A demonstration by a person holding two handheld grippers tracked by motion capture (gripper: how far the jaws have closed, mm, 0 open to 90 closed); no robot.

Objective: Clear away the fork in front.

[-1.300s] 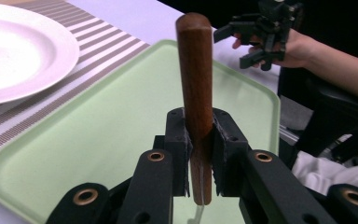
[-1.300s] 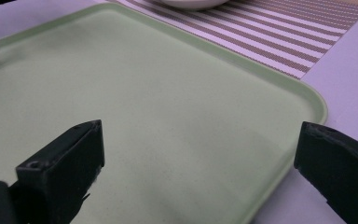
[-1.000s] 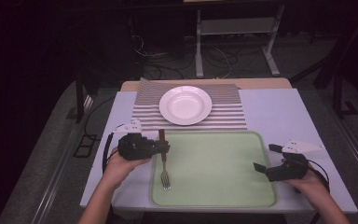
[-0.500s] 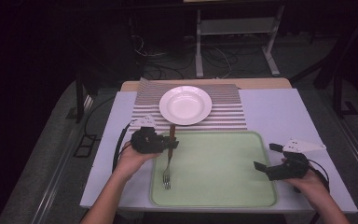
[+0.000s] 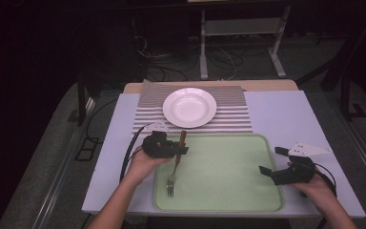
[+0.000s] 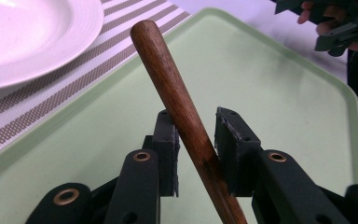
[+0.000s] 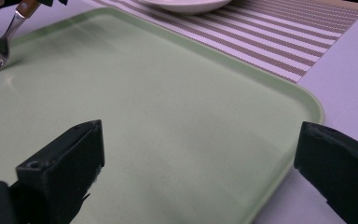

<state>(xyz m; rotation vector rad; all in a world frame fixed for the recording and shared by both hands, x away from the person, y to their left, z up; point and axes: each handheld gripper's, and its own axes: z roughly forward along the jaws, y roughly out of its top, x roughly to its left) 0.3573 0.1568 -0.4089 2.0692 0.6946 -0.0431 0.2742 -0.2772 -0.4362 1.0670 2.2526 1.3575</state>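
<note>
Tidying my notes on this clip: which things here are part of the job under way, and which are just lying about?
In use:
fork, wooden handle between left hand-held gripper jaws
green tray
white plate
striped placemat

Lying about:
right hand-held gripper, open, idle
floor cables

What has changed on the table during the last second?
The left gripper, shut on the fork, moved away from the person toward the plate, taking the fork along over the tray. The right gripper, open, the plate and the striped mat stayed in place.

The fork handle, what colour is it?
Dark brown wood; the fork handle shows best in the left gripper view.
</note>
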